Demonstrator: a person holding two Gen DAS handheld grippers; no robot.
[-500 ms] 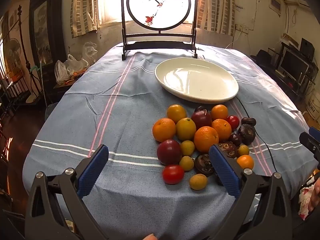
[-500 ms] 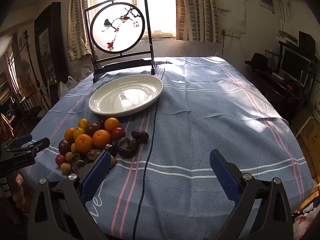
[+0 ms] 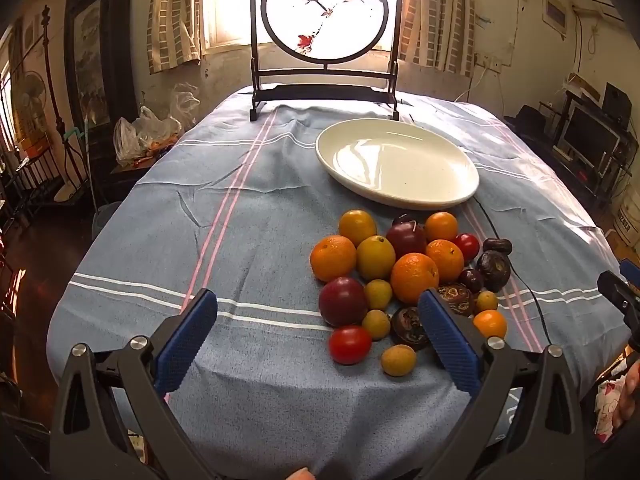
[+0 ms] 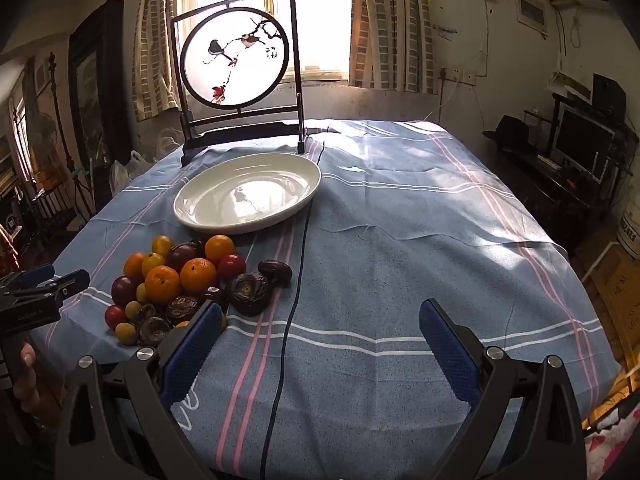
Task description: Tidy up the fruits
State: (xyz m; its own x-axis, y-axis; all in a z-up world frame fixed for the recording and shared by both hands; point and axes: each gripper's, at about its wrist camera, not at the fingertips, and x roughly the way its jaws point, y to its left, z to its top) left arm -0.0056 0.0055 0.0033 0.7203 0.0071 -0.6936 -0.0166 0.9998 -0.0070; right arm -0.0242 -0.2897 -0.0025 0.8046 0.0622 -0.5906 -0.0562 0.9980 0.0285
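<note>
White plate [image 3: 400, 196] holding nothing, fruit pile [image 3: 404, 276] beside it, possibly touching

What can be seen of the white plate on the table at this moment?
The white plate is a wide, shallow oval dish, glossy like glazed ceramic, with window light reflecting in its well. It holds nothing. It lies flat on the blue striped tablecloth, between the framed bird screen behind it and the fruit pile in front. A dark cable runs along the cloth beside its rim. Neither pair of tongs touches it.
</note>
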